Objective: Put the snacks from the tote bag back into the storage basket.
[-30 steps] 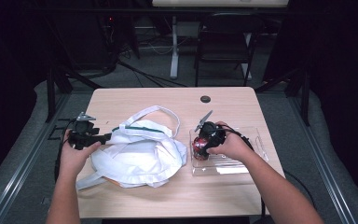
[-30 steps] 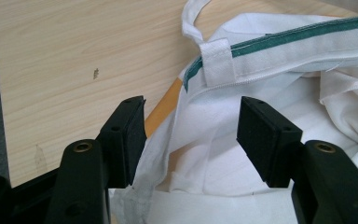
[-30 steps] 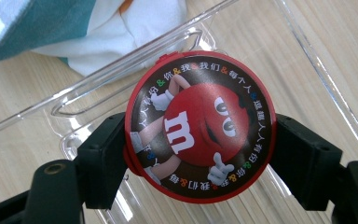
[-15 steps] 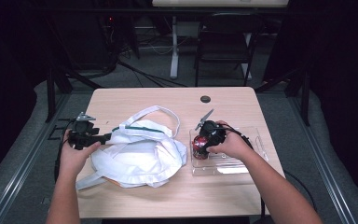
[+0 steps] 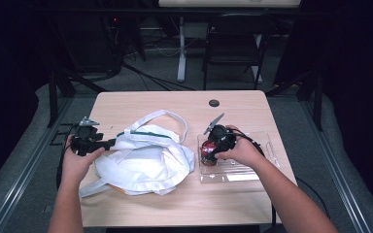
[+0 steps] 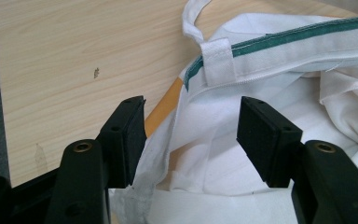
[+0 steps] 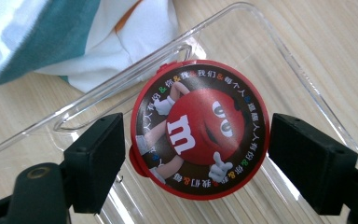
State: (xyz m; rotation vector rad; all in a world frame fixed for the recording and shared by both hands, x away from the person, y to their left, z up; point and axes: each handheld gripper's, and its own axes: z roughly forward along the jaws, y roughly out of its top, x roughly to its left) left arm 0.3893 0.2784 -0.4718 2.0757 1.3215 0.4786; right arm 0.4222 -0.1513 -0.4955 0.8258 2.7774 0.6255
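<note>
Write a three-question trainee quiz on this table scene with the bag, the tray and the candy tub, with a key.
1. True or false: the right gripper is clamped on the red candy tub.
2. What does the candy tub stand in?
3. Which part of the white cloth bag lies between the left gripper's jaws: A its open edge, B its far handle loop?

Key
1. False: a gap shows at each pad, and the jaws have just been opening.
2. The clear plastic tray.
3. A.
</note>
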